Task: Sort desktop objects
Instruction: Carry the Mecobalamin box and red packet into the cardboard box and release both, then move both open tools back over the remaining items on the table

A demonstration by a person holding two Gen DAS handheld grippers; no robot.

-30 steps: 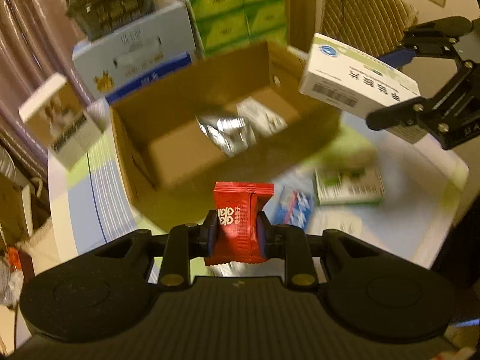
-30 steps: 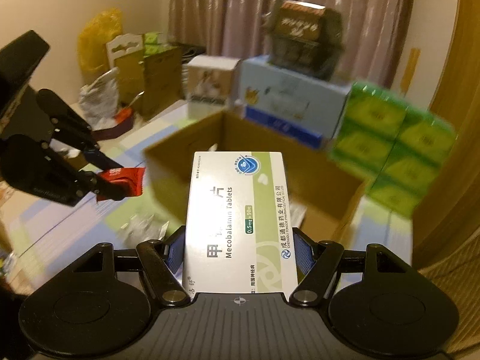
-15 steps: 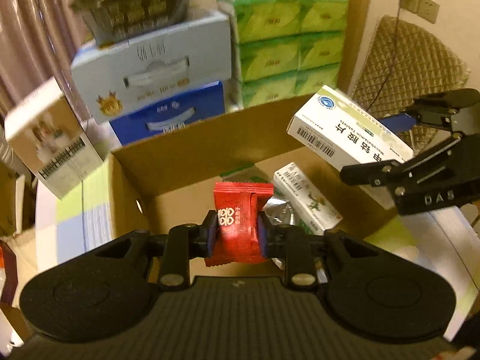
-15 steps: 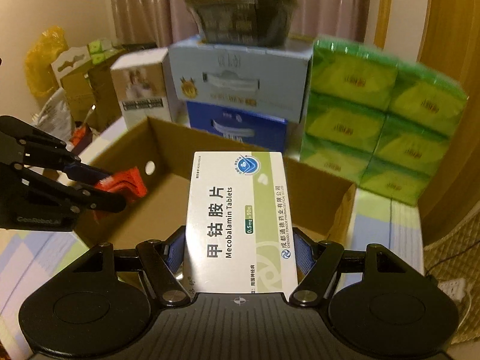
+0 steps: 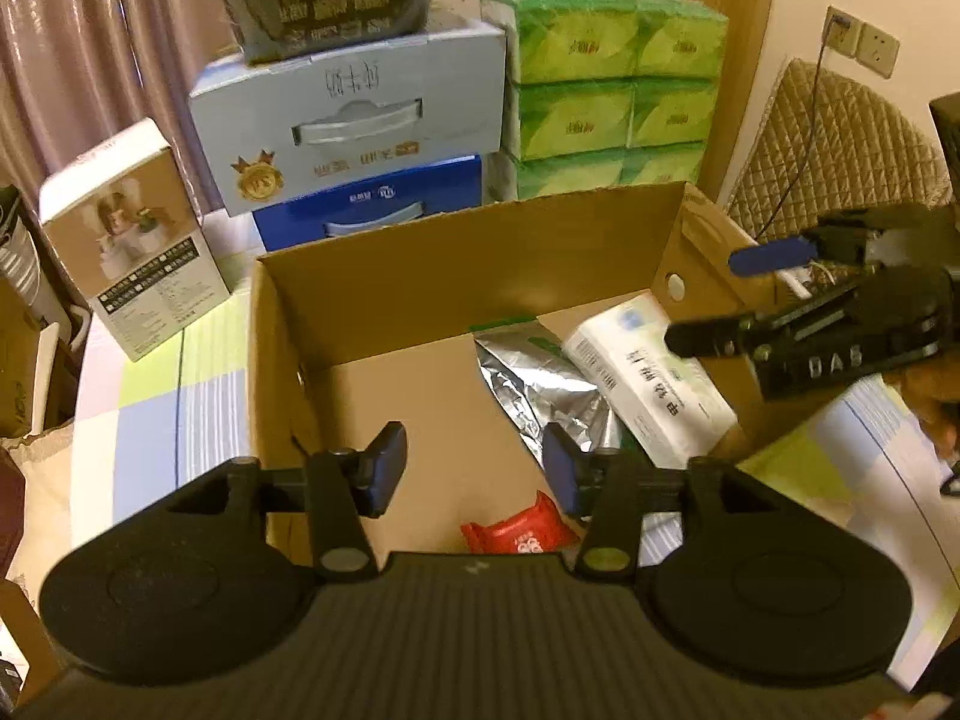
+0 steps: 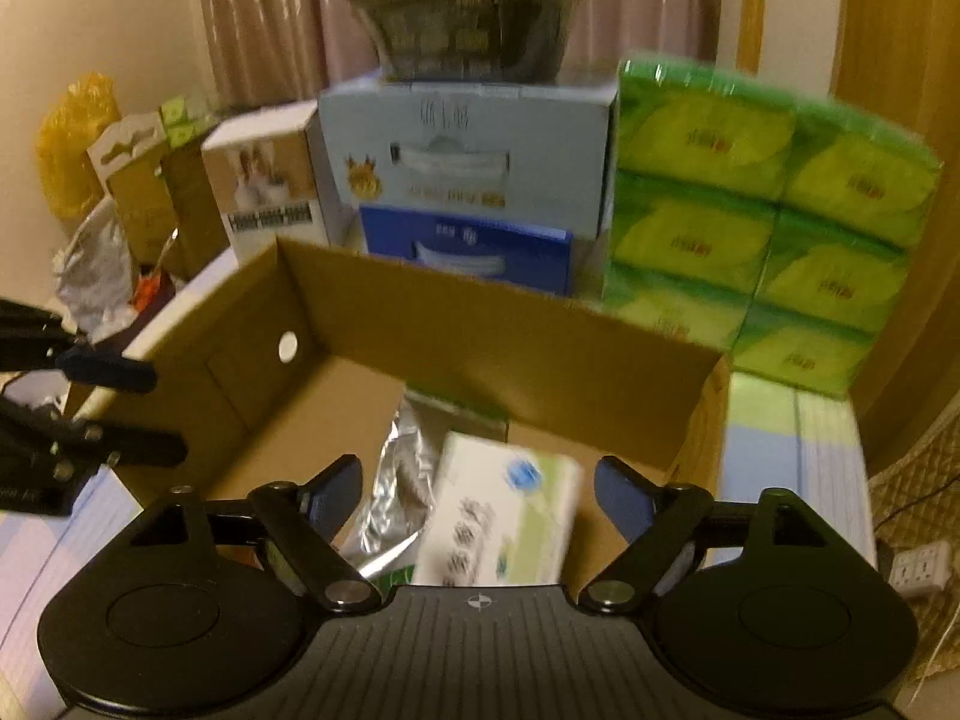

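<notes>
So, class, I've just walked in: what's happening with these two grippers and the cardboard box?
A person holds both grippers over the open brown cardboard box. The left gripper is opening, with nothing between its jaws; the small red snack packet lies in the box below it. The right gripper is opening too, and the white-and-green medicine carton sits loose in the box beside a crumpled silver foil pouch.

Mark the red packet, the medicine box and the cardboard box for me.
red packet (image 5: 519, 534), left wrist view, middle of its wrapper.
medicine box (image 6: 501, 519), right wrist view, its printed top face.
cardboard box (image 5: 468, 267), left wrist view, inside of its far wall.
</notes>
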